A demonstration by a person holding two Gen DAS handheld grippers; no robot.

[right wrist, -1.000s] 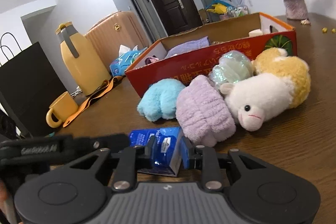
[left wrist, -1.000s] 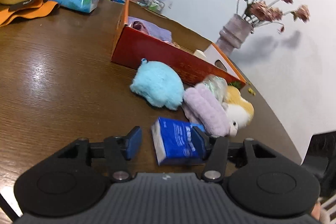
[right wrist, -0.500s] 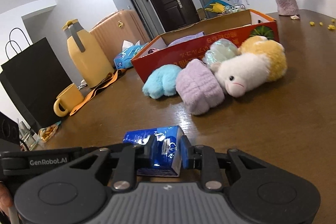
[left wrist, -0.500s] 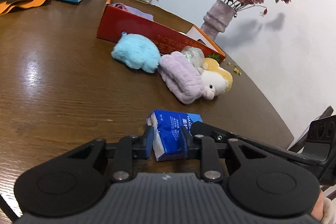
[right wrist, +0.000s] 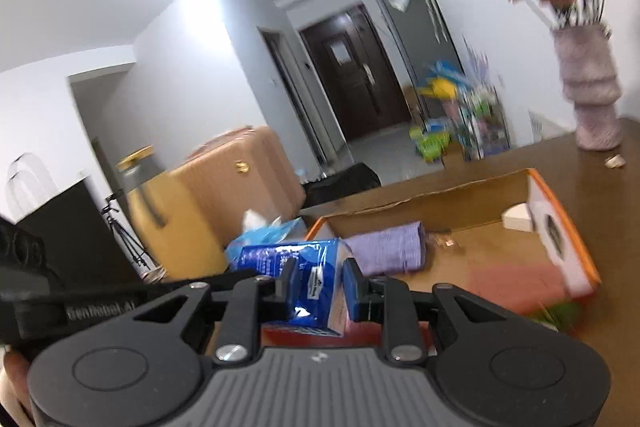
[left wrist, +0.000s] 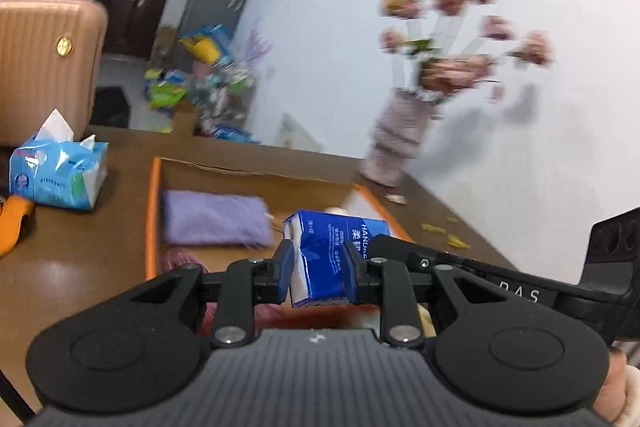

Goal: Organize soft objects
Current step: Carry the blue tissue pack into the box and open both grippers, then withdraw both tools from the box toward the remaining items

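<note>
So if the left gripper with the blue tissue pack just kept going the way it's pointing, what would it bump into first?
Probably the inside of the orange cardboard box. The left gripper, shut on the blue tissue pack, points slightly down over it, towards the folded purple towel or the far wall. Depth is hard to judge.
</note>
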